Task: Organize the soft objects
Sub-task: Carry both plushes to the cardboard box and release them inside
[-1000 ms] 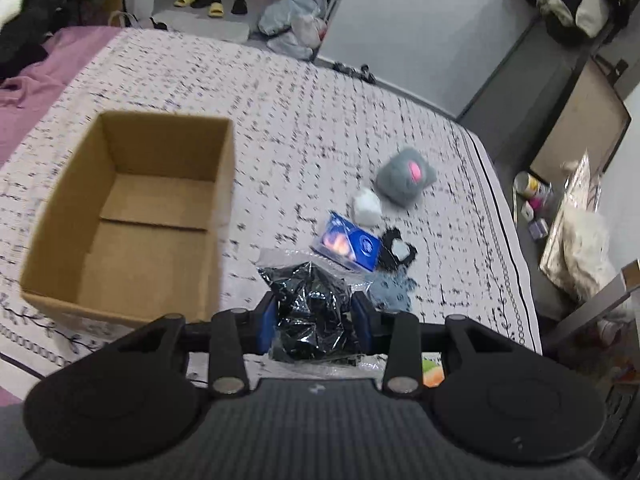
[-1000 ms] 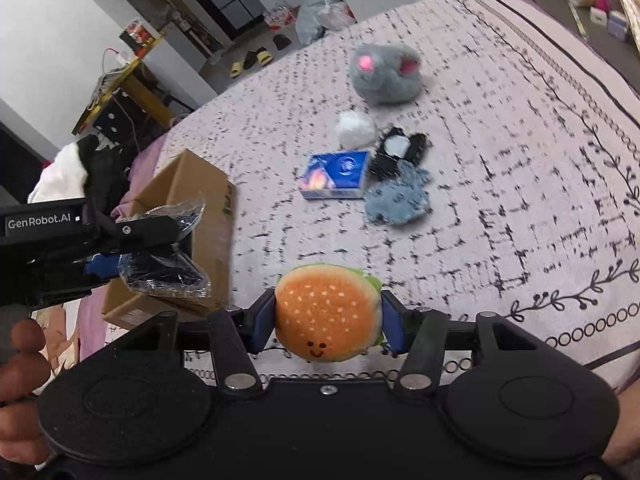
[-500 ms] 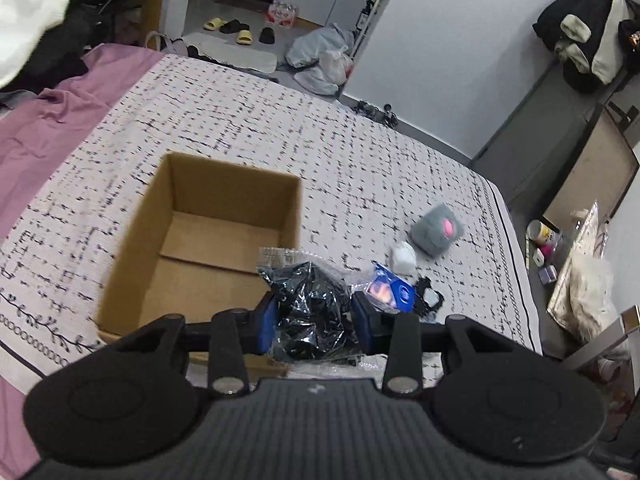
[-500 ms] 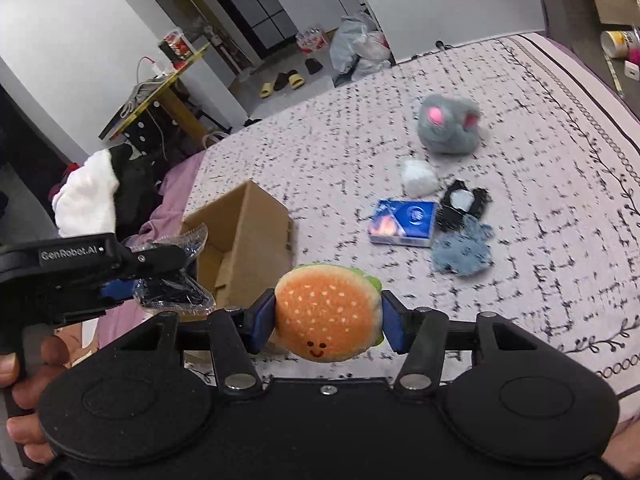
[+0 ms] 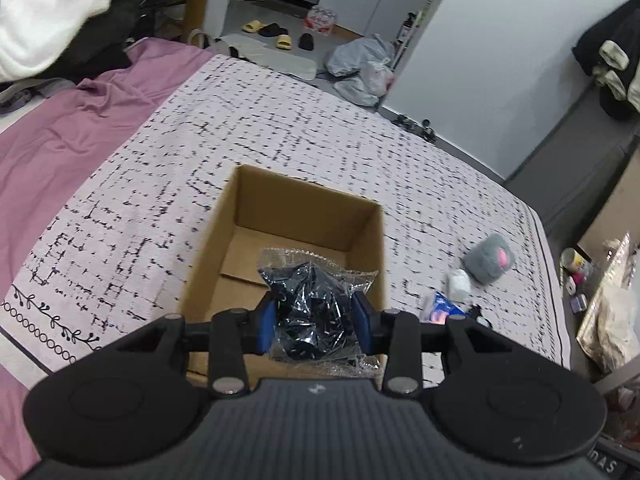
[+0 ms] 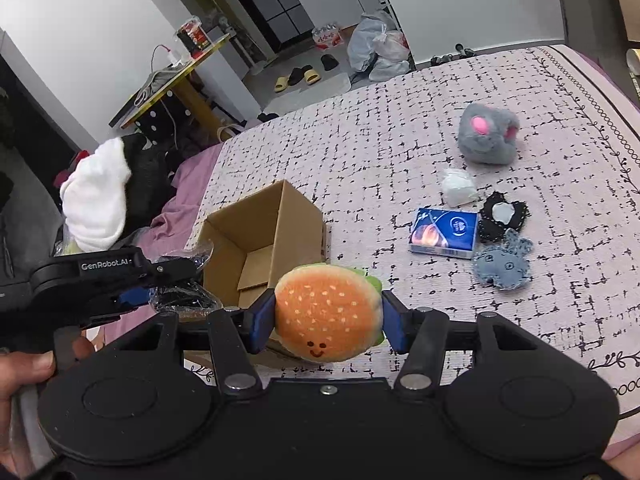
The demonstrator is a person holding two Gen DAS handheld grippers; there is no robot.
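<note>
- Step: left gripper (image 5: 314,322), clamped on the plastic packet (image 5: 312,312), hovers above the cardboard box (image 5: 308,204) at frame centre.
- Right gripper (image 6: 328,322) grips the burger plush (image 6: 326,312), lower centre.
- Next: likely release the packet into the box.

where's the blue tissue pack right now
In the right wrist view the blue tissue pack lies on the bedspread, right of the cardboard box, with the black patch and blue-grey felt toy beside it.
</note>
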